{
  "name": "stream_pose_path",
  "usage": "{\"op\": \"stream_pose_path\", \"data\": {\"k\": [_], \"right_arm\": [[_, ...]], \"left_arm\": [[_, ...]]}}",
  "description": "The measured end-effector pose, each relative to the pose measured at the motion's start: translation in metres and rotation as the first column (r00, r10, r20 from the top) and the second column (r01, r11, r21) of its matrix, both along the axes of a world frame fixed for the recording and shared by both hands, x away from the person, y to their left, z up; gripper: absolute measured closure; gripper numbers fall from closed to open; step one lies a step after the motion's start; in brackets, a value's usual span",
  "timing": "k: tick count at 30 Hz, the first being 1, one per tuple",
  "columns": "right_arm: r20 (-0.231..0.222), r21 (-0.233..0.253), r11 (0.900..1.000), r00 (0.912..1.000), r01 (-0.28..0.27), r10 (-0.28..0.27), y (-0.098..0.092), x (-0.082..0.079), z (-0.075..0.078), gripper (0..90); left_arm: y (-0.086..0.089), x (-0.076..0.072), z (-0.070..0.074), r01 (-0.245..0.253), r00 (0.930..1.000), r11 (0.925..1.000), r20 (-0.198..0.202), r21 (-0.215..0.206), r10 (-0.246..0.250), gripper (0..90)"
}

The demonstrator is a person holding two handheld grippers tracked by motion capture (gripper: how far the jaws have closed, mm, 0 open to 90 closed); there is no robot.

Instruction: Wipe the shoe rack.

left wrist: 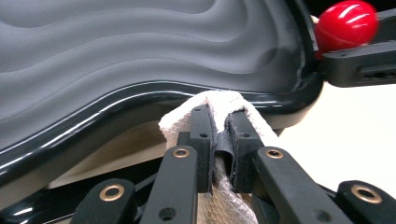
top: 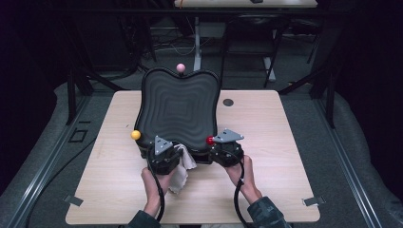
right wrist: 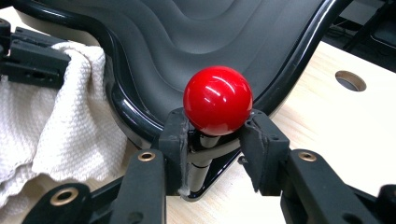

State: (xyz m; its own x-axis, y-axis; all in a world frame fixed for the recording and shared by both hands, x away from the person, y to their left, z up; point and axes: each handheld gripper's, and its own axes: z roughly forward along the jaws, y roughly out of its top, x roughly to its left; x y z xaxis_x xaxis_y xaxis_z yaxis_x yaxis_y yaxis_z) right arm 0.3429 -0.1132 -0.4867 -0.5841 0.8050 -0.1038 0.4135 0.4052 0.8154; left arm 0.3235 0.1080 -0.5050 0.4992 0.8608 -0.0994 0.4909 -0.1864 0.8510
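**Ana:** So, from the high view first: the black wavy tray (top: 177, 111) sits tilted on the desk (top: 266, 142), its near edge toward the person. The left gripper (top: 165, 153) holds a white cloth (top: 183, 168) against that near rim, and the right gripper (top: 227, 148) is at the red knob (top: 210, 140) on the near right corner. A yellow knob (top: 136, 135) and a pink knob (top: 180, 67) stand at other corners.

**Ben:** What worries you there?

**Ana:** Much of the cloth hangs loose below the rim. I'd judge a wipe along the edge could drag the slack under the tray or snag it.

**Ben:** And the left gripper view?

**Ana:** Its fingers (left wrist: 201, 140) are narrow, pinching a fold of cloth (left wrist: 219, 105) right at the glossy rim (left wrist: 140, 91). Only a small bunch pokes past the tips, so pressing harder could put hard plastic on the gloss and scratch it, or the fold could slip out.

**Ben:** Right gripper view?

**Ana:** The fingers (right wrist: 175, 133) close on the stem just under the red knob (right wrist: 218, 100), steadying the tray (right wrist: 224, 42). The hold looks low and slim. If the wiping hand pushes sideways, I think the stem could twist in the grip and the tray would rock or skid on the desk (right wrist: 345, 126).
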Motion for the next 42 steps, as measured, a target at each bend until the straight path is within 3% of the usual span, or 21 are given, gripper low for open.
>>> {"op": "stream_pose_path", "data": {"k": [16, 20, 26, 36, 42], "right_arm": [[-0.007, -0.002, 1.0, 1.0, -0.004, 0.004, -0.002, 0.0, 0.002, 59.7], [0.008, 0.036, 0.999, 0.9999, -0.011, 0.01, -0.009, -0.001, 0.01, 53.7], [0.013, 0.06, 0.998, 0.9999, -0.007, 0.006, -0.016, 0.0, 0.014, 53.0], [0.016, 0.05, 0.999, 0.9999, 0.0, -0.001, -0.015, 0.0, 0.014, 53.0], [0.017, 0.05, 0.999, 0.9999, 0.0, -0.001, -0.015, 0.0, 0.014, 53.0]], "left_arm": [[-0.037, -0.01, 0.004, 0.115, 0.9933, 0.9932, 0.013, 0.02, -0.115, 82.8], [-0.044, -0.009, 0.002, 0.129, 0.9916, 0.9914, 0.008, 0.024, -0.129, 82.8], [-0.057, -0.005, 0.0, 0.153, 0.9883, 0.9878, -0.004, 0.03, -0.153, 82.8], [-0.075, 0.004, -0.003, 0.18, 0.9838, 0.9833, -0.007, 0.03, -0.179, 82.8], [-0.072, 0.002, -0.001, 0.178, 0.9841, 0.9837, -0.001, 0.027, -0.178, 82.7]]}}
